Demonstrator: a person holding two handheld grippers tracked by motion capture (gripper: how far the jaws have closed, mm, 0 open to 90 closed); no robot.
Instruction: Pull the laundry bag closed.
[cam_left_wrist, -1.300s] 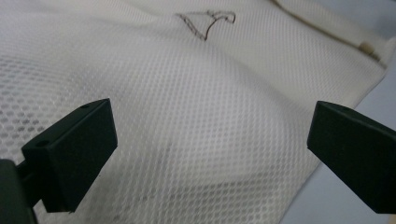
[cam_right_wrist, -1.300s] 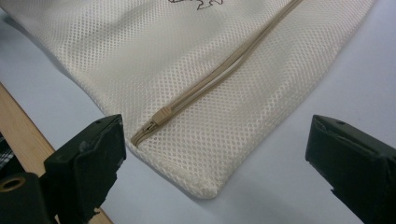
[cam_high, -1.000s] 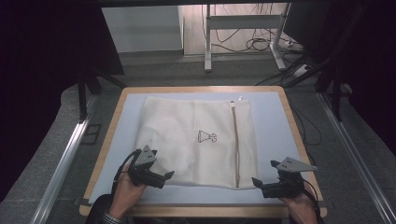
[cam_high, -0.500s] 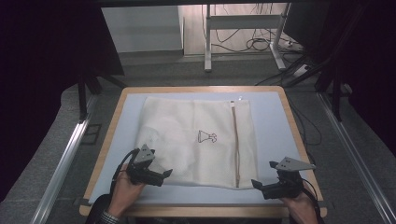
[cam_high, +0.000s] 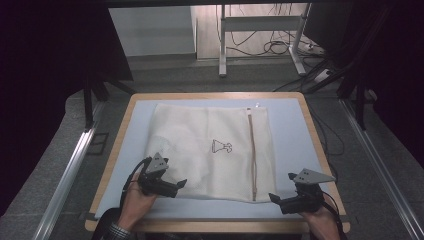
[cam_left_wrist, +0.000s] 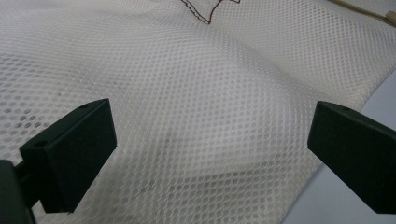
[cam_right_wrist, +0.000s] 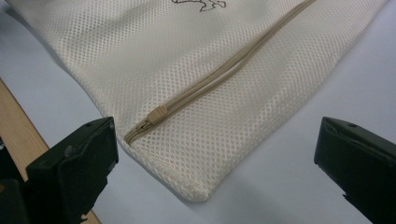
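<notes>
A cream mesh laundry bag (cam_high: 215, 150) lies flat on the light blue table top, with a small dark emblem (cam_high: 221, 146) printed at its middle. A tan zipper (cam_high: 251, 155) runs along the bag's right side, and its pull (cam_right_wrist: 158, 114) sits near the bag's near right corner (cam_right_wrist: 198, 193). My left gripper (cam_high: 179, 184) is open at the bag's near left edge, and the mesh (cam_left_wrist: 210, 93) lies under its wide-set jaws (cam_left_wrist: 210, 144). My right gripper (cam_high: 274, 198) is open just off the near right corner, with nothing between its jaws (cam_right_wrist: 215, 158).
The table (cam_high: 292, 150) has a wooden rim (cam_high: 112, 165), close beside my right gripper's jaw (cam_right_wrist: 18, 135). Metal rails (cam_high: 70, 170) run along both sides of the table. Cables and a desk frame (cam_high: 260, 30) stand on the floor beyond.
My left gripper has crept slightly forward over the bag's near left edge. The right gripper and the bag have stayed put.
</notes>
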